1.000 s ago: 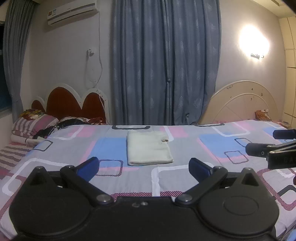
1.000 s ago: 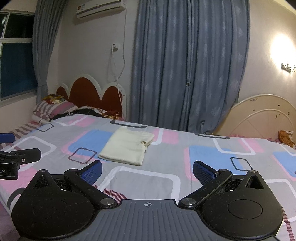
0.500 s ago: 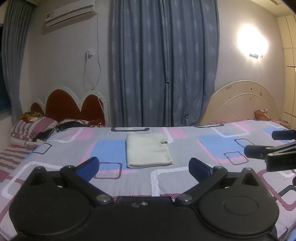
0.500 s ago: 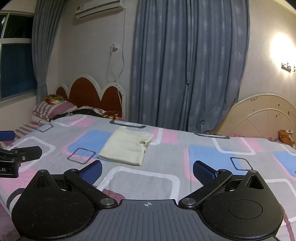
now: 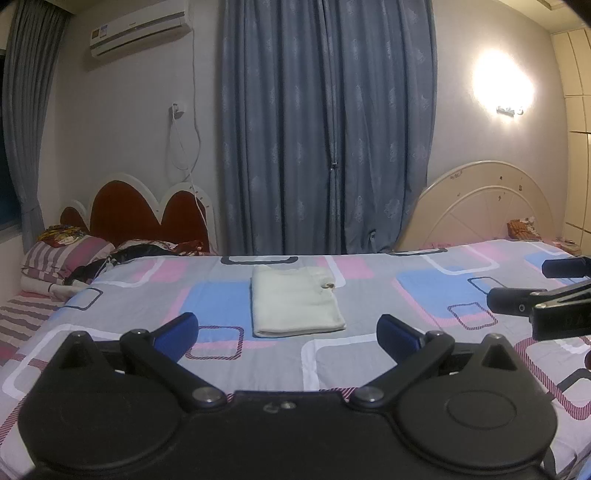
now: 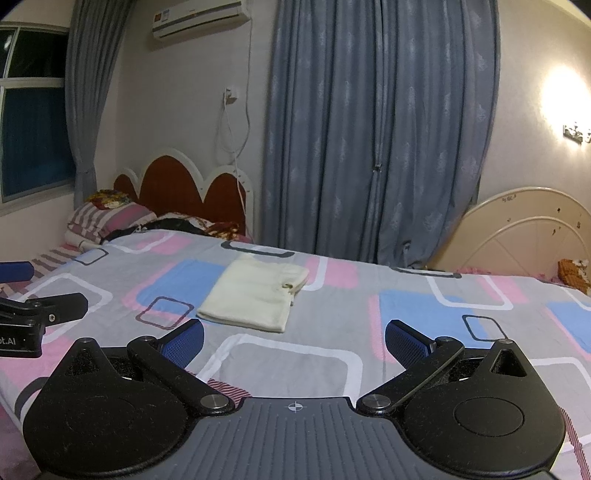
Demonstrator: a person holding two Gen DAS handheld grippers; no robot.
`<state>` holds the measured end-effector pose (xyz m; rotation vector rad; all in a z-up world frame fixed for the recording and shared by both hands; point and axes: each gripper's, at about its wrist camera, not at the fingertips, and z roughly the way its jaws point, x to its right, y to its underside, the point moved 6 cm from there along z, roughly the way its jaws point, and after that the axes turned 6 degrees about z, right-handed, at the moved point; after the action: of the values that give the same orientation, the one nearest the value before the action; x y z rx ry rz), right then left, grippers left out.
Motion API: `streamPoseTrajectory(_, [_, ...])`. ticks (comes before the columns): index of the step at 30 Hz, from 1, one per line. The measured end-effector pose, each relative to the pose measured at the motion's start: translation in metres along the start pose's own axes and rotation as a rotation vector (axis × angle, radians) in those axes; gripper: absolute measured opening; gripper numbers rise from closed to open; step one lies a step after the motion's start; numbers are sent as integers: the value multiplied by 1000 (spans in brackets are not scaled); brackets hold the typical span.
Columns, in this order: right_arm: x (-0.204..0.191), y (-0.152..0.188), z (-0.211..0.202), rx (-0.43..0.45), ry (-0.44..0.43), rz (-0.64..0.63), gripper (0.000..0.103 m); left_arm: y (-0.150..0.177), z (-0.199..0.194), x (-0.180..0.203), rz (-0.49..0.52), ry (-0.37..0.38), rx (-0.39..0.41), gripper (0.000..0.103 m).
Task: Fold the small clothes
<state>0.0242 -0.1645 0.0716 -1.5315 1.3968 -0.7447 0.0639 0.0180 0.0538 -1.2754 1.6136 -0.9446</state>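
A dim bedroom with blue-grey curtains, a wall air conditioner and a lit wall lamp frames a bed spread with a grey sheet printed in pink, blue and white rounded squares; a red scalloped headboard and striped pillows sit at its far left end. Over the last second almost nothing has moved except the viewpoint: both cameras have tipped up a little and eased back, so the cream garment sits slightly lower and farther in each view, while its shape has not altered. It lies flat on the sheet as a neat rectangle, its folded edge nearest, with a small tag or button showing at the far right corner. That reads as a fold already finished and both tools drawing away, so the piece looks done, with no further garment in view. The left tool is spread wide, its blue pads well apart, holding nothing and hovering short of the cloth without touching it. The right tool is likewise released, pads wide, empty, and clear of the garment. Each tool shows at the edge of the other's view, well apart.
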Motion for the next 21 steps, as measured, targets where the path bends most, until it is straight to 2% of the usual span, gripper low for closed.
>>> streamPoseTrajectory(21, [9, -4, -2, 2, -11, -2, 103, -2, 2, -1, 8, 0, 8, 103])
